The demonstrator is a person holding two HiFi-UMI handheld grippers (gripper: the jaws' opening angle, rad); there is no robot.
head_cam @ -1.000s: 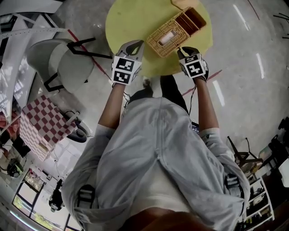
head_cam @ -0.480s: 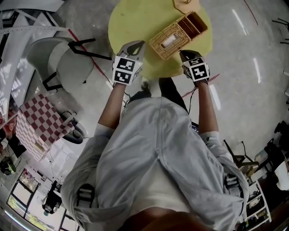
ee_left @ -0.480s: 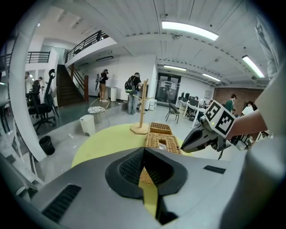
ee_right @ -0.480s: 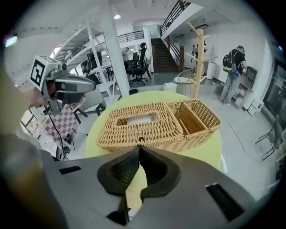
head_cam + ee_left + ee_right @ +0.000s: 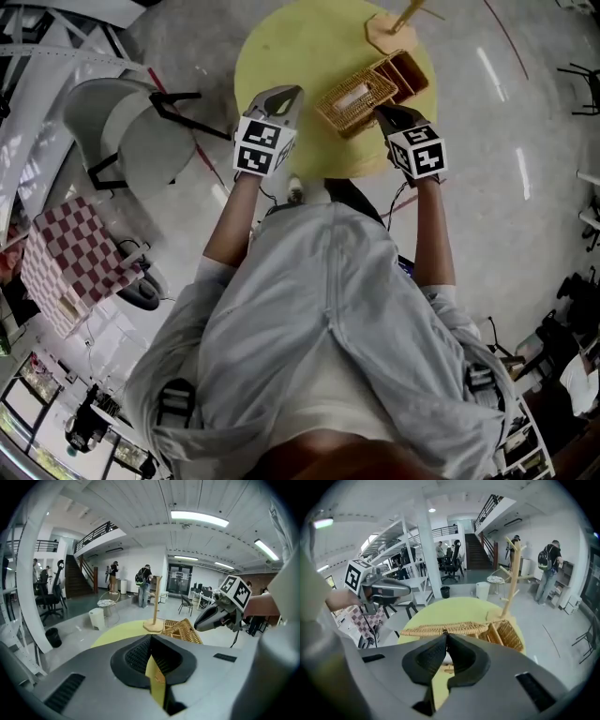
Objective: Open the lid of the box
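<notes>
A woven wicker box [image 5: 361, 94] lies on the round yellow table [image 5: 291, 47]. Its lid [image 5: 459, 629] shows edge-on in the right gripper view, with its near edge raised off the box. My right gripper [image 5: 382, 111] [image 5: 445, 633] is shut on that near edge. An uncovered compartment [image 5: 410, 73] of the box lies at the far end. My left gripper [image 5: 292, 91] [image 5: 151, 639] hovers over the table's near left edge, apart from the box [image 5: 185, 629], shut with nothing between its fingers.
A wooden stand [image 5: 389, 28] [image 5: 513, 573] rises from the table just beyond the box. A grey chair [image 5: 122, 122] stands to the table's left, and a red checkered box [image 5: 70, 262] sits on the floor nearer. People stand far off across the hall.
My right gripper has moved forward onto the lid's near edge, and that edge has come up. The left gripper has hardly moved.
</notes>
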